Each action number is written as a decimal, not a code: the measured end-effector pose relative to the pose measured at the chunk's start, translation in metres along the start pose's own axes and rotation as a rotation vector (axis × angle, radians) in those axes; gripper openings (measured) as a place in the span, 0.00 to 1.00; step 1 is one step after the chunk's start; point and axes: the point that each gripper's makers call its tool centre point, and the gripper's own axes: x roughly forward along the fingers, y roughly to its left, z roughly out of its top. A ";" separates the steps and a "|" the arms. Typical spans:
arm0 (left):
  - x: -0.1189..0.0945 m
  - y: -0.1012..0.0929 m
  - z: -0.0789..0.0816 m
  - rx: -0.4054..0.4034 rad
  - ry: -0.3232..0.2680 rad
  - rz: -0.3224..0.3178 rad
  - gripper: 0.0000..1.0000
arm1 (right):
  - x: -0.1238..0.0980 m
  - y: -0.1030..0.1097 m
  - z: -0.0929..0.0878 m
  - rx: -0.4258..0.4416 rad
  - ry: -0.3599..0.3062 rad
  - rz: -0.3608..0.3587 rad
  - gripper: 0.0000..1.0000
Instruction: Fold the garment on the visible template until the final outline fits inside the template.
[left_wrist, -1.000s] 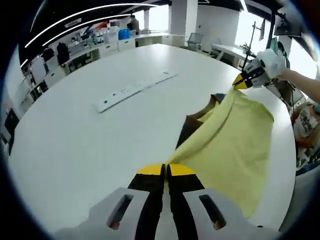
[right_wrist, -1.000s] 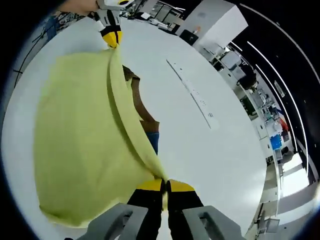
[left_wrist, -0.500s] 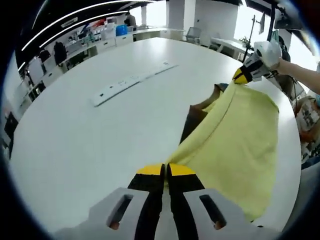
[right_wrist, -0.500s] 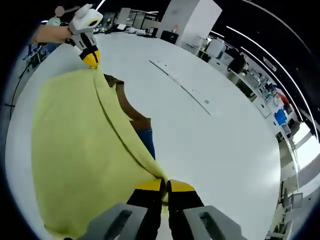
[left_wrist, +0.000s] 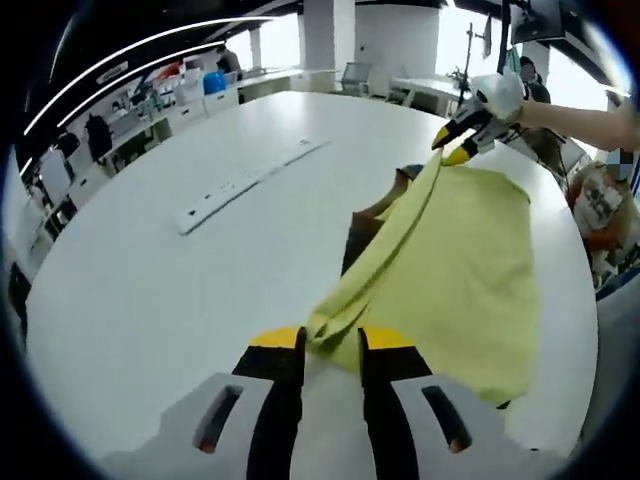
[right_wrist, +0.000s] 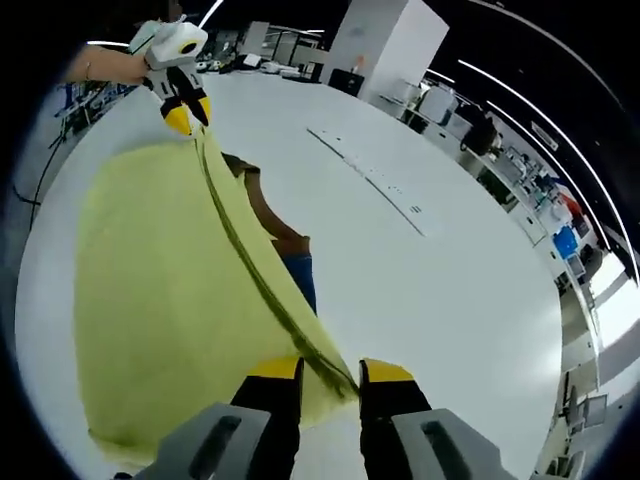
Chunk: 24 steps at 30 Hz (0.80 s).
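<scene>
A yellow garment (left_wrist: 460, 260) lies folded over on the white table (left_wrist: 150, 290), its folded edge running between my two grippers. A brown template (left_wrist: 358, 238) peeks out along that edge, with a blue bit (right_wrist: 300, 282) beside it. My left gripper (left_wrist: 332, 342) is open, and a bunched corner of the garment (right_wrist: 160, 280) lies loose between its jaws. My right gripper (right_wrist: 330, 372) is open too, with the garment's edge lying in the gap. Seen from the left gripper view, the right gripper (left_wrist: 452, 148) hovers spread over the far corner. The left gripper (right_wrist: 188, 112) shows likewise, a hand holding it.
A long white power strip (left_wrist: 240, 185) lies on the table (right_wrist: 480, 300) left of the garment, also seen as the strip (right_wrist: 370, 180) from the other side. Desks, chairs and people stand around the room's edge. A person's body (left_wrist: 605, 200) is at the table's right edge.
Both grippers were shut on the garment's corners and have opened, letting the cloth drop onto the table. The folded edge has settled lower.
</scene>
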 end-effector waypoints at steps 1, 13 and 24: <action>0.002 0.000 -0.001 0.018 0.003 0.003 0.20 | 0.001 -0.002 -0.001 -0.004 0.005 -0.010 0.15; 0.010 0.009 0.006 0.036 -0.019 0.075 0.01 | 0.003 -0.007 -0.006 -0.031 0.033 -0.044 0.00; 0.009 0.026 0.004 -0.239 -0.069 0.127 0.00 | 0.004 -0.014 0.003 0.172 -0.033 -0.066 0.00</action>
